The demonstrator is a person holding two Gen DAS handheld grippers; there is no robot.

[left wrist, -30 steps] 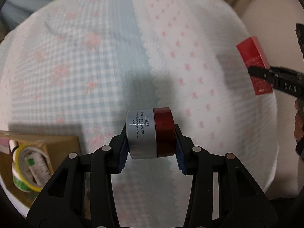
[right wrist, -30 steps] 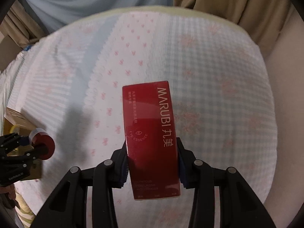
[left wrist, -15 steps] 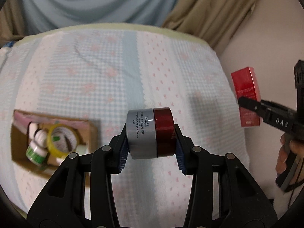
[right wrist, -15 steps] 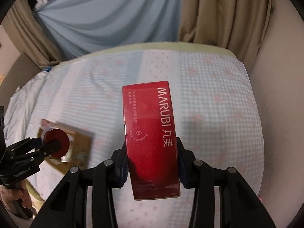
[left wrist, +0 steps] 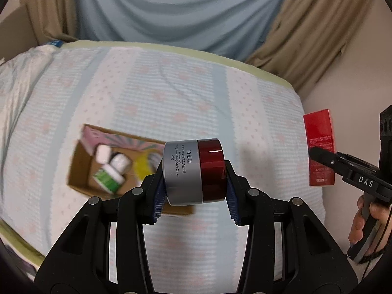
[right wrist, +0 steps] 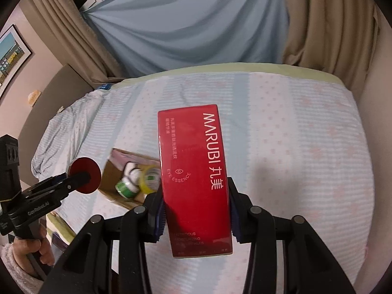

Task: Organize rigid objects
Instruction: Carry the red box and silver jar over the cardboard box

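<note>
My left gripper [left wrist: 193,191] is shut on a small cream jar [left wrist: 193,171], grey with a dark red lid, held on its side above the bed. It also shows in the right wrist view [right wrist: 84,176]. My right gripper [right wrist: 196,210] is shut on a tall red MARUBI box [right wrist: 194,171], also seen at the right edge of the left wrist view [left wrist: 319,144]. An open cardboard box [left wrist: 80,169] lies on the bed below and left of the jar. It holds white and green bottles [left wrist: 107,174] and a yellow tape roll [right wrist: 149,180].
The bed [left wrist: 171,93] has a pale blue and pink patterned cover. Blue and tan curtains [right wrist: 196,24] hang behind it. A beige wall [left wrist: 355,85] runs along the bed's right side. A framed picture [right wrist: 11,51] hangs on the left wall.
Both grippers have lifted and pulled back from the bed, still holding the jar and the red box. The cardboard box and the curtains have come fully into view.
</note>
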